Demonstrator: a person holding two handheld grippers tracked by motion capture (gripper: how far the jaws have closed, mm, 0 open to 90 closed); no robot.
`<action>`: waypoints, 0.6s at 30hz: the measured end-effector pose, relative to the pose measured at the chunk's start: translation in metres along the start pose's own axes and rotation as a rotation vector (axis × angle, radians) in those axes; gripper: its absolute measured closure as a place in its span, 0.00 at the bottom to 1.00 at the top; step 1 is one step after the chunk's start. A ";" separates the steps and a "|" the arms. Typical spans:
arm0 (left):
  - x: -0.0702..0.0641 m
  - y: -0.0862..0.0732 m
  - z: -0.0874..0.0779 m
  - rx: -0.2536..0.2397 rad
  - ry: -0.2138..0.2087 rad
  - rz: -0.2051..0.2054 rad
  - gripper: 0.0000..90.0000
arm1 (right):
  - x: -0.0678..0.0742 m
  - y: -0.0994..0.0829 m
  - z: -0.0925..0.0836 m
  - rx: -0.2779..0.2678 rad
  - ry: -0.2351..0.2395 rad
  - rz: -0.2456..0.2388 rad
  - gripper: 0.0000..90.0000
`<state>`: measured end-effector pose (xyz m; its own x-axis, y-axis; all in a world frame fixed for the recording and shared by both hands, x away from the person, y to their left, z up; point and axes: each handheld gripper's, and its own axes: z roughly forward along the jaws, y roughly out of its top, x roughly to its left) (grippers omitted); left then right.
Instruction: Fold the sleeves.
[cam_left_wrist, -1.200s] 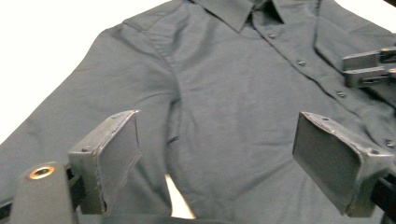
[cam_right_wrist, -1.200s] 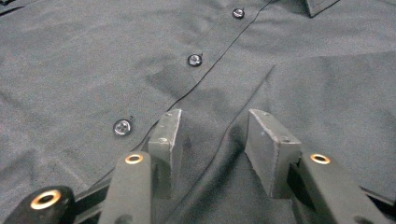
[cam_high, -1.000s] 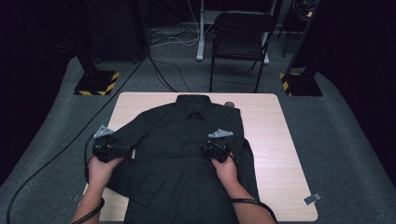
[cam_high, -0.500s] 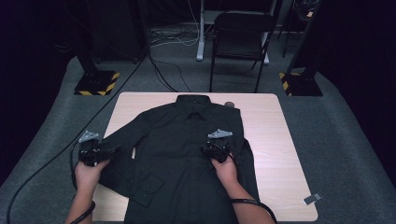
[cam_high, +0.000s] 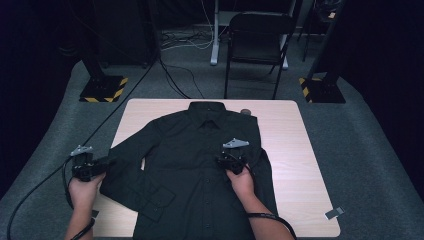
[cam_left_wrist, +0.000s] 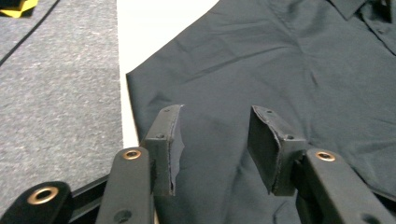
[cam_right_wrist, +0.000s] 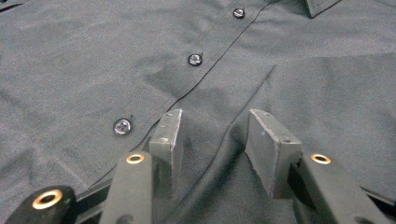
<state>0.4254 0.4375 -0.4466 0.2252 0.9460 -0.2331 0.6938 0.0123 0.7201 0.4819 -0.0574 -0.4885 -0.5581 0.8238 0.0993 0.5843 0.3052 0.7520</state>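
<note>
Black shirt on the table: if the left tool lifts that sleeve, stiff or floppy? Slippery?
Likely floppy: the shirt lies flat with soft wrinkles, and its sleeve bends back on itself. Probably light, thin woven cloth, so it should drape and drag the body along. It may slide easily on the smooth table; hard to tell.

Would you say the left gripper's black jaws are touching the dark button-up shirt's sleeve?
Cannot tell: in the left gripper view the left gripper has sleeve fabric between its jaws, but pad contact isn't plain.

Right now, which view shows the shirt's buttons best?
The right gripper view: three buttons along the placket of the shirt show sharp and close. The high view shows the whole shirt, its buttons tiny. The left gripper view shows the sleeve and shoulder, one faint button by the collar.
</note>
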 end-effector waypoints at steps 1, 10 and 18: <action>0.002 -0.001 0.000 0.001 -0.001 -0.008 0.62 | 0.000 0.000 0.000 0.000 0.000 0.000 0.62; 0.014 -0.008 0.000 0.037 0.030 -0.044 0.70 | 0.000 0.000 0.000 -0.001 0.002 0.004 0.62; 0.016 -0.012 0.002 0.053 0.081 -0.034 0.72 | -0.001 0.000 0.000 -0.001 0.002 0.007 0.62</action>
<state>0.4224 0.4521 -0.4606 0.1465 0.9685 -0.2015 0.7357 0.0296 0.6767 0.4822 -0.0579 -0.4885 -0.5553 0.8249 0.1059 0.5876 0.2991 0.7518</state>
